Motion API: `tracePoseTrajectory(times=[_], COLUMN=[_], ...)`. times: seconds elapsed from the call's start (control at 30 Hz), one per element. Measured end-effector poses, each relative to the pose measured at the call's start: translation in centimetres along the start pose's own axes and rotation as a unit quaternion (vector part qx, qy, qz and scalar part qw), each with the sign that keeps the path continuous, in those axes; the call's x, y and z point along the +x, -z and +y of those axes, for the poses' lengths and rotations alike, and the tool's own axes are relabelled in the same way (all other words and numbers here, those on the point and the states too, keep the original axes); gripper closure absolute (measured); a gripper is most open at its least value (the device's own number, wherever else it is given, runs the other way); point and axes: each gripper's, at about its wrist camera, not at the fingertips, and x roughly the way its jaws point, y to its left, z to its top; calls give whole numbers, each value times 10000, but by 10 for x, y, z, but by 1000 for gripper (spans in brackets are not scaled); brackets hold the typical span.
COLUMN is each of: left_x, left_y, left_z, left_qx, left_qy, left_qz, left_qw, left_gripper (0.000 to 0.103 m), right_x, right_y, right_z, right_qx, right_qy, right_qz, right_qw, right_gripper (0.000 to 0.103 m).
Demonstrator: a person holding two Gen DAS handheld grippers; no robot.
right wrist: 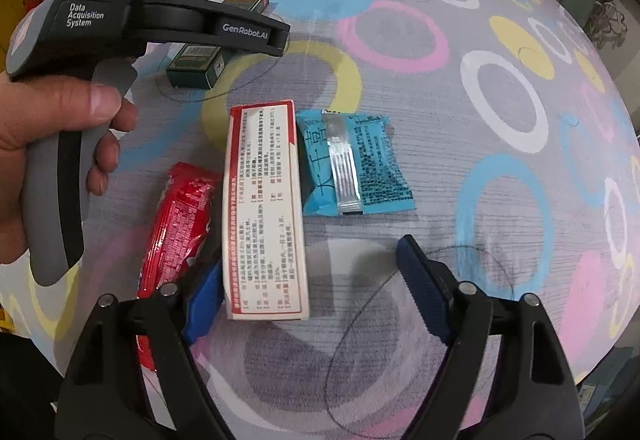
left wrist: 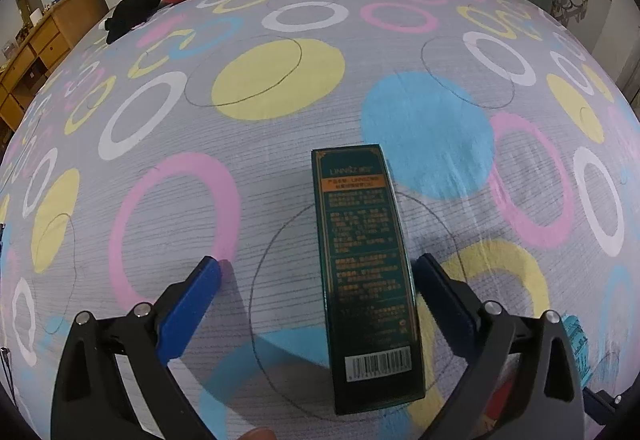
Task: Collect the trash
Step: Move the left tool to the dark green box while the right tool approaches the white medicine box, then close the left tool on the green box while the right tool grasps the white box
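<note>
Dark green box (left wrist: 368,272), ring-patterned bedsheet (left wrist: 160,168)

Left gripper (right wrist: 256,36) housing: "GenRobot.AI", "Data Acquisition System"; green box (left wrist: 366,264): "LINNSZ".

The glossy red plastic snack wrapper (right wrist: 176,224) is partly hidden behind the white red-bordered cardboard box (right wrist: 264,212); the dark green rectangular carton (right wrist: 196,66) is half covered by the other gripper's body.
</note>
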Motion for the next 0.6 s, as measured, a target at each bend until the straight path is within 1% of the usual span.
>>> tracePoseTrajectory(times=[0.07, 0.13, 0.2, 0.23, 0.27, 0.3, 0.33, 0.37, 0.4, 0.5, 0.6], left_x=[-2, -4, -7, -9, -11, -12, -14, -15, -17, -18, -21], left_y=[1, 1, 1, 1, 2, 2, 2, 2, 3, 5, 6], left_z=[0, -2, -4, -6, -7, -8, -8, -7, -6, -2, -2], left_qx=[-39, -19, 20, 63, 90, 108, 114, 81, 42, -34, -25], left_qy=[23, 56, 95, 111, 138, 147, 142, 139, 188, 270, 269], left_qz=[-3, -1, 4, -2, -11, -21, -46, -67, -77, -79, -70], left_qw=[10000, 10000, 10000, 9999, 9999, 9998, 9998, 9998, 9998, 9996, 9996], left_gripper=[12, 18, 30, 33, 40, 50, 54, 65, 67, 68, 68], right_x=[0, 0, -1, -1, -1, -1, -1, -3, -4, -4, -6], right_y=[-3, -4, -6, -7, -7, -7, -7, -6, -5, -6, -5], right_z=[2, 4, 8, 9, 10, 11, 13, 15, 18, 22, 22], right_qx=[-44, -51, -44, -37, -33, -32, -45, -53, -73, -134, -87], right_qy=[-2, -32, -38, -41, -33, -27, -18, -2, 5, 27, -24], right_qz=[-2, -8, -30, -50, -59, -70, -90, -97, -100, -134, -186], right_qw=[10000, 10000, 10000, 10000, 10000, 10000, 9999, 9999, 9999, 9998, 9998], right_gripper=[32, 39, 45, 50, 51, 57, 63, 65, 69, 70, 71])
